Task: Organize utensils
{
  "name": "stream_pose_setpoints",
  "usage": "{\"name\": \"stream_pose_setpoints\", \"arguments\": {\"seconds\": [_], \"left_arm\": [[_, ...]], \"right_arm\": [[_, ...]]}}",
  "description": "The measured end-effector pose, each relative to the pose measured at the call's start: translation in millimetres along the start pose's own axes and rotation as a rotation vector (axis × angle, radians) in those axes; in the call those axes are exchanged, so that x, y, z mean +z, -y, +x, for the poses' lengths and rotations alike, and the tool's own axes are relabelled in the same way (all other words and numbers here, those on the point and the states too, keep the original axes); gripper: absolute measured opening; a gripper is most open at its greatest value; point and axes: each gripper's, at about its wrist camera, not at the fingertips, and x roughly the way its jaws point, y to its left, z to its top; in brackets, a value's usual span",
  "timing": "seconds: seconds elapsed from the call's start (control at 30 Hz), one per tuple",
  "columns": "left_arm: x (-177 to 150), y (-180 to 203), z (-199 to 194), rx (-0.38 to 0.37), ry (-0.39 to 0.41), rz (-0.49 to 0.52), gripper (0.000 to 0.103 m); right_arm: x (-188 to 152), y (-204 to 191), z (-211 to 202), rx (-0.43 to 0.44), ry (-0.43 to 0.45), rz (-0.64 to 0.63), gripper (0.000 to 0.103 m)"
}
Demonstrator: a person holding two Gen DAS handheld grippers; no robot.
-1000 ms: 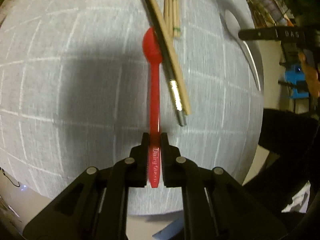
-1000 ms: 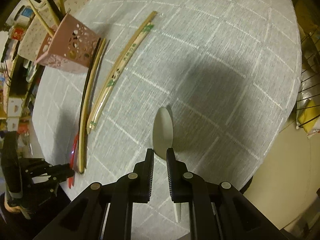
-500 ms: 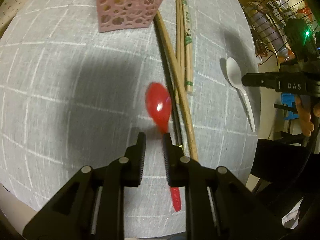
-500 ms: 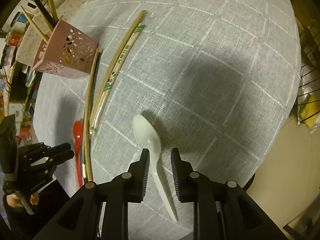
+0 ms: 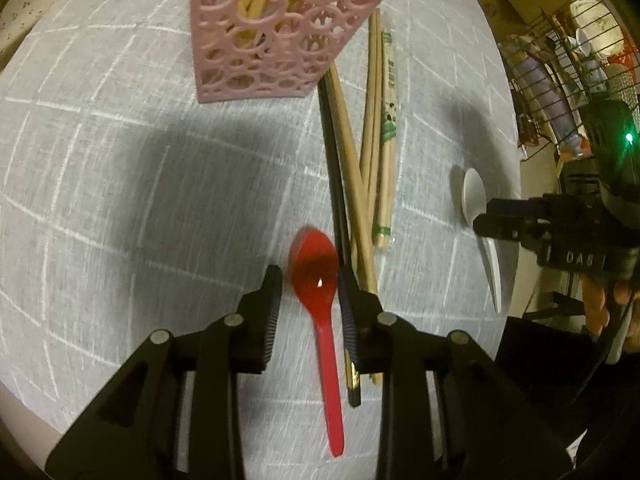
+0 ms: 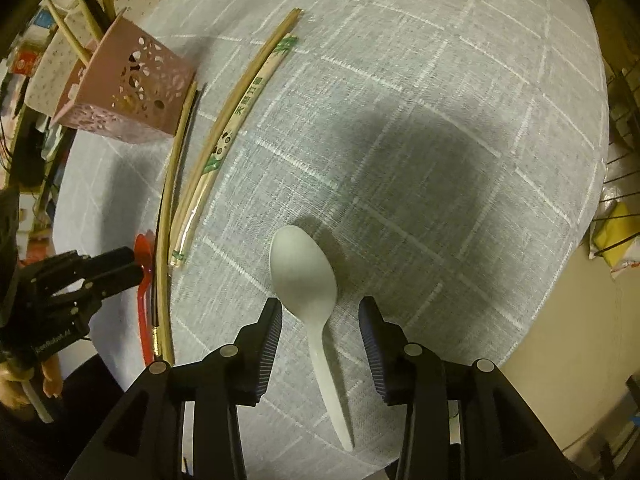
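Note:
A red plastic spoon (image 5: 320,300) lies on the grey checked tablecloth. My left gripper (image 5: 310,280) is open with its jaws either side of the spoon's bowl, not touching it. A white plastic spoon (image 6: 310,300) lies near the table's front edge. My right gripper (image 6: 320,312) is open around its bowl and neck. A pink perforated utensil holder (image 5: 276,28) with chopsticks inside stands at the back. The red spoon (image 6: 142,280) and the left gripper (image 6: 112,268) also show in the right wrist view.
Loose wooden and black chopsticks (image 5: 348,184) and a paper-wrapped pair (image 5: 388,132) lie between the two spoons, beside the holder (image 6: 132,88). The table edge (image 6: 540,320) curves close on the right. A wire rack (image 5: 568,60) stands beyond the table.
Both grippers have let go of their spoons and opened wider. Both spoons now lie flat on the cloth. The left view has shifted toward the pink holder.

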Motion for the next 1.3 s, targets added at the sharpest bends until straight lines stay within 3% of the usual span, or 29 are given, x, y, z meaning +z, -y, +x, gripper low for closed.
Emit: {"name": "stream_pose_setpoints", "arguments": {"seconds": [0.1, 0.17, 0.2, 0.33, 0.6, 0.87, 1.03, 1.3], "left_arm": [[2.7, 9.8, 6.6, -0.002, -0.002, 0.010, 0.030], [4.1, 13.3, 6.2, 0.018, 0.008, 0.032, 0.018], [3.1, 14.4, 6.7, 0.030, 0.006, 0.043, 0.005], [-0.7, 18.0, 6.5, 0.034, 0.014, 0.062, 0.002], [-1.6, 22.2, -31.4, 0.104, 0.138, 0.081, 0.001], [-9.7, 23.9, -65.5, 0.096, 0.230, 0.089, 0.001], [-11.4, 36.3, -67.1, 0.105, 0.252, 0.092, 0.001], [-14.9, 35.6, -98.2, 0.146, 0.363, 0.078, 0.001]], "right_arm": [[2.6, -3.7, 3.4, -0.014, -0.003, -0.003, 0.041], [4.0, -8.6, 7.0, -0.017, -0.004, -0.001, 0.041], [3.9, -10.8, 7.4, -0.017, -0.003, 0.001, 0.041], [5.9, -8.4, 8.6, -0.010, 0.008, 0.011, 0.041], [14.5, -7.8, 10.7, -0.028, 0.015, 0.000, 0.041], [25.1, -30.1, 12.8, -0.028, 0.025, -0.023, 0.040], [35.8, -29.1, 16.2, -0.018, 0.022, -0.037, 0.035], [25.9, -34.0, -12.6, -0.023, 0.117, -0.049, 0.034]]}}
